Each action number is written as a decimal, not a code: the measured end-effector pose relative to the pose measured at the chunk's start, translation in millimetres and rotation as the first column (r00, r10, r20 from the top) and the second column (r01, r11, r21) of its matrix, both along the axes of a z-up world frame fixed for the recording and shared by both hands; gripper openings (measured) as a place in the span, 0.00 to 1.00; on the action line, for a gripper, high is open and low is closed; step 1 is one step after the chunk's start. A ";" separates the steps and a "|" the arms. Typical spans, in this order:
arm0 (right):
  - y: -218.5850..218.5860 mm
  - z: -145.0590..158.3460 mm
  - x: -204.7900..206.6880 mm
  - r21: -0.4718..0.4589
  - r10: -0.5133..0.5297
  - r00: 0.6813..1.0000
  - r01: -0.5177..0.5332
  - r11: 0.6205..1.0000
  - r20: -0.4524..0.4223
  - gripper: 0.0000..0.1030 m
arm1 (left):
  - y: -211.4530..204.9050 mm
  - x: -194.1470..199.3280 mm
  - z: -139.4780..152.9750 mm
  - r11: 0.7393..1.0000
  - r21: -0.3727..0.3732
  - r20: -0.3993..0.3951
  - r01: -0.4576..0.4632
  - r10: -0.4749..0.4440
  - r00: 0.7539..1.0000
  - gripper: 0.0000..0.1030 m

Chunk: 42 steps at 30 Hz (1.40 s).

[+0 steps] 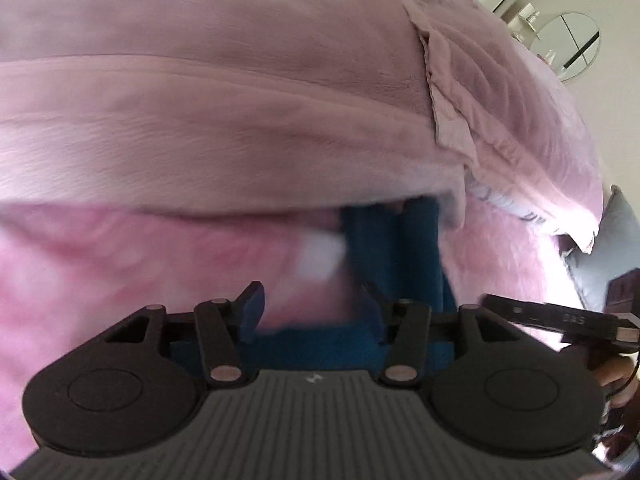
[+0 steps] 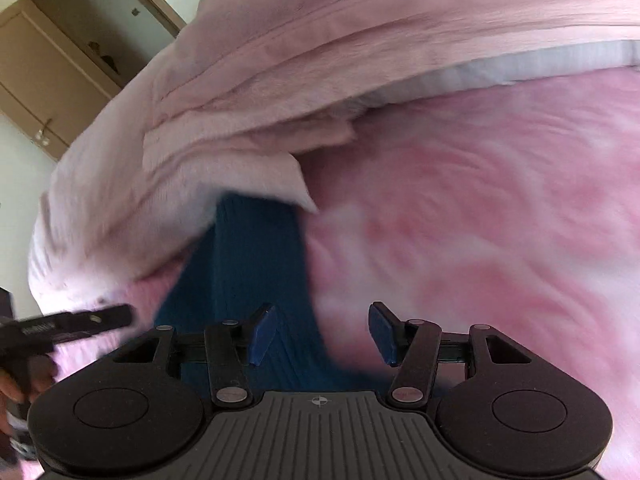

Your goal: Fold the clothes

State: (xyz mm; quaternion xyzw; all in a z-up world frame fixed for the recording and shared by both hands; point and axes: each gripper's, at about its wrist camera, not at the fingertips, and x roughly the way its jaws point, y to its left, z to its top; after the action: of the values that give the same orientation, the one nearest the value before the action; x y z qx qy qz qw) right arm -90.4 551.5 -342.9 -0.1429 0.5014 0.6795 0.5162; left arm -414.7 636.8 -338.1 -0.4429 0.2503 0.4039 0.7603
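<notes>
Blue knit garment [image 2: 256,264] lies on the pink blanket [image 2: 480,240], its far end under the pale quilt [image 1: 240,100]. Left gripper [image 1: 310,312] and right gripper [image 2: 322,330] both spread, empty. Soft, limp, light; pinch a near edge.

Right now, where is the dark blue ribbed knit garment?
The dark blue ribbed knit garment lies on the fluffy pink blanket, partly under the pale pink cloth, ahead of both open grippers.

The right tongs [image 2: 322,330] stand open with nothing between the blue pads [image 2: 262,332]. A blue garment [image 2: 256,264] lies just ahead and left of them, its far end under a pale pink cloth [image 2: 248,92]. Pink bedding [image 2: 480,220] spreads ahead and right.
</notes>
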 end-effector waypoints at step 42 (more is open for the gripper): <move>-178.9 -24.6 -54.9 -0.138 -0.152 0.967 0.126 0.982 -0.204 0.05 | -204.3 -35.4 -17.0 0.992 0.055 0.083 0.113 -0.117 0.990 0.04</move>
State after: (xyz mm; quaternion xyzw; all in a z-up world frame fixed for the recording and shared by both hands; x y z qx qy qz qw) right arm -145.3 372.6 -367.6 -0.0651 0.6040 0.6206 0.4958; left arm -450.2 432.5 -355.1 -0.4255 0.2321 0.3462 0.8033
